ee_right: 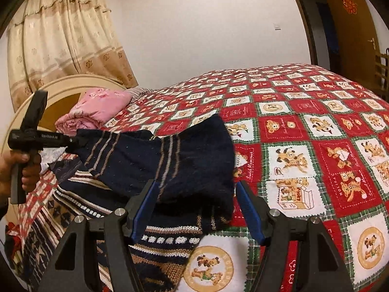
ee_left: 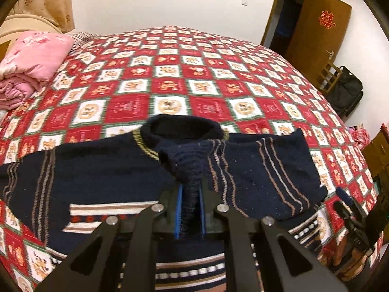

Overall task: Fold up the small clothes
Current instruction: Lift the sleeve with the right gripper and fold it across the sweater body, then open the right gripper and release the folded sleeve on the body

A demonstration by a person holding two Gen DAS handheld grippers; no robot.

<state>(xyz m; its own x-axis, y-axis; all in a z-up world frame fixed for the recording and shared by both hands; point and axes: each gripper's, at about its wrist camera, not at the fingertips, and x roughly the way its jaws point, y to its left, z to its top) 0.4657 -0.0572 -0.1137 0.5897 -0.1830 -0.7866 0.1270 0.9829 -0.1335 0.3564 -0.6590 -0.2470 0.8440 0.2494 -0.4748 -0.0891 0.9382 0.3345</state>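
A navy knit sweater (ee_left: 97, 177) with tan and white stripes lies spread on the red checked bedspread (ee_left: 170, 85), collar (ee_left: 182, 129) toward the far side. My left gripper (ee_left: 191, 189) is shut on the ribbed cuff of one sleeve, which is lifted over the sweater's body. In the right wrist view the left gripper (ee_right: 73, 141) is at the left, held by a hand (ee_right: 24, 168), with the sleeve (ee_right: 170, 160) stretched from it. My right gripper (ee_right: 195, 185) stands open at the sleeve's wide shoulder end; the fabric lies between its blue pads (ee_right: 145, 202). The right gripper (ee_left: 345, 202) sits beside the sweater's right edge.
A folded pink quilt (ee_left: 31, 60) lies at the head of the bed by the cream headboard (ee_right: 73, 85) and curtain (ee_right: 60, 36). A brown door (ee_left: 321, 29), a wooden chair (ee_left: 330, 75) and a black bag (ee_left: 347, 92) stand beyond the bed's far right corner.
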